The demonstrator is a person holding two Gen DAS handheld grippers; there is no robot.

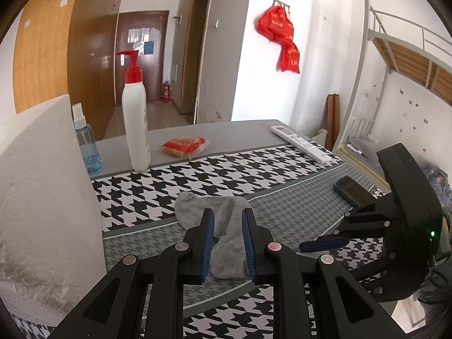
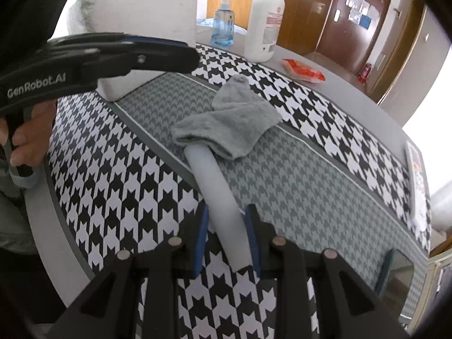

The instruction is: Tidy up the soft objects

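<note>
Item: grey sock (image 1: 226, 237), lying crumpled on the houndstooth mat (image 1: 197, 175), near the middle of the table (image 1: 226, 130).

Left gripper (image 1: 228, 243): clenched on the sock's cuff end; both blue pads press the fabric, and the toe end spreads away at 11 o'clock in your left wrist view.

Right gripper (image 2: 227, 234): grasping a pale tube (image 2: 214, 186); the tube runs out at 11 o'clock in your right wrist view, and its far end sits inside the sock's opening (image 2: 197, 138).

Boundaries:
- White foam block (image 1: 42, 183) stands just beside the sock at 9 o'clock in the left view, walling that side.
- White pump bottle (image 1: 137, 124) and blue spray bottle (image 1: 87, 147) stand at 11 o'clock, near the mat's far edge.
- Red snack packet (image 1: 183, 145) at 12 o'clock, on bare table beyond the mat.
- Remote control (image 1: 301, 142) at 1 o'clock, near the table's far right corner.
- Phone (image 1: 354, 193) at 3 o'clock, close to the right edge.

Open room: you have bare mat between the sock and the phone, and between the sock and the snack packet.
</note>
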